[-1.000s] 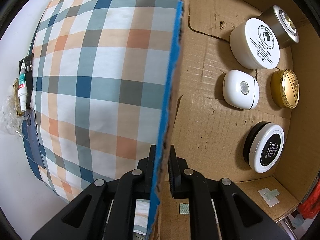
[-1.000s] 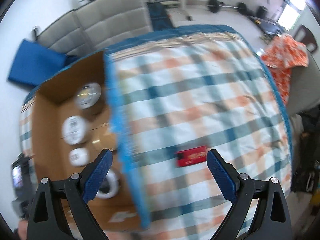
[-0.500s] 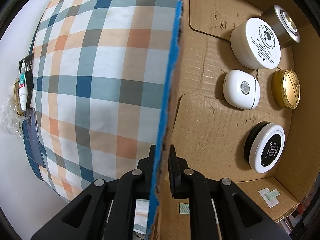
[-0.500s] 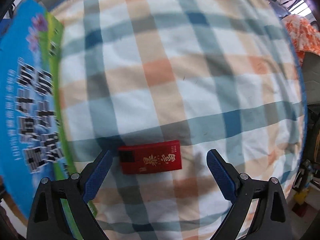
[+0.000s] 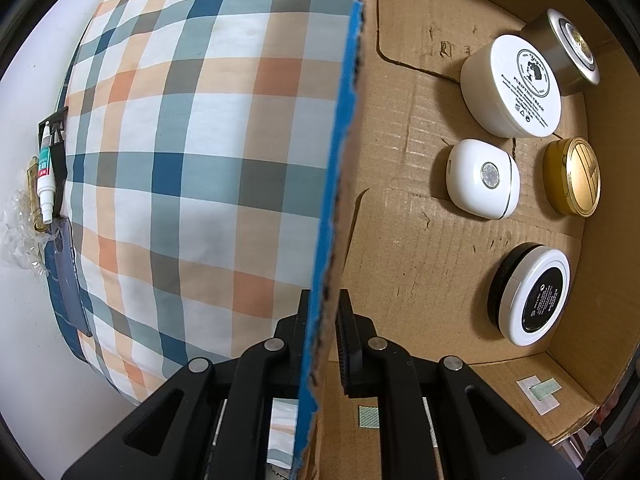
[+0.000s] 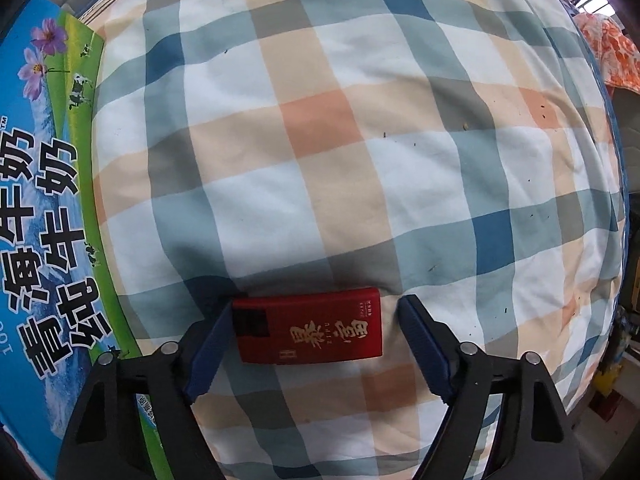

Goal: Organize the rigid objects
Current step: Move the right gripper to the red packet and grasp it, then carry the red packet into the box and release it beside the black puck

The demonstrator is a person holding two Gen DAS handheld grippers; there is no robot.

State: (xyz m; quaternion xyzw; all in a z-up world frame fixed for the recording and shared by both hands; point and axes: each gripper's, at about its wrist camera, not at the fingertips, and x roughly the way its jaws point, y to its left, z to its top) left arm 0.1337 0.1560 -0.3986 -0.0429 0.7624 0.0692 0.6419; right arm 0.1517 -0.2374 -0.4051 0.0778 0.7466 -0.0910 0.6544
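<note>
Five round lidded cosmetic jars [image 5: 510,86] sit inside one brown cardboard box [image 5: 404,216], whose blue-printed wall the left tongs [image 5: 322,312] pinch tight. One flat red rectangular packet with gold lettering [image 6: 307,331] lies on the plaid bedsheet [image 6: 360,152] between the closing right tongs [image 6: 314,320], left pad touching, right pad just clear

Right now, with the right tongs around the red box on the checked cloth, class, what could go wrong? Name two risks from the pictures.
1. The right tongs are closing on the red box; one finger touches its end while the other stands clear, so the box may slide or twist on the soft checked cloth.
2. The left tongs pinch the cardboard box wall; a tug could jostle the jars inside.
</note>
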